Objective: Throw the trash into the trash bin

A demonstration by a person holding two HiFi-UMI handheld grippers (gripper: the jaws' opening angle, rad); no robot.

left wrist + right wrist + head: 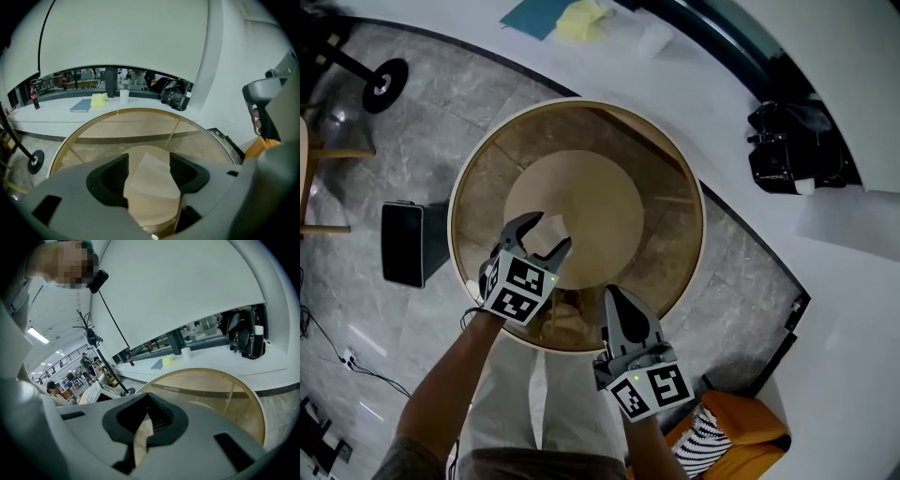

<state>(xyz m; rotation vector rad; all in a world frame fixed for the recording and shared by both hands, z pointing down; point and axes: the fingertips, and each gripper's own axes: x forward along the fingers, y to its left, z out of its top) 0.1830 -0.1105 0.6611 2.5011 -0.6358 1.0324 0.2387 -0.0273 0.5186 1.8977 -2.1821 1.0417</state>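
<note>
A big round trash bin [581, 101] with a pale rim, brown see-through sides and a tan bottom fills the middle of the head view. Over its near half my left gripper [548, 232] is open. A white piece of paper [553, 225] shows between its jaws, and the pads do not press on it. The left gripper view has the same paper [152, 180] loose between the black pads [110, 178], over the tan bottom. My right gripper [611, 292] hangs at the bin's near rim, shut and empty; its jaw tips meet in the right gripper view [147, 397].
A white curved counter [703, 84] wraps behind the bin, with a black bag [792, 145], a blue book [534, 14] and a yellow cloth [581, 19] on it. A black case [403, 242] lies on the floor at left. An orange bag [741, 427] is at lower right.
</note>
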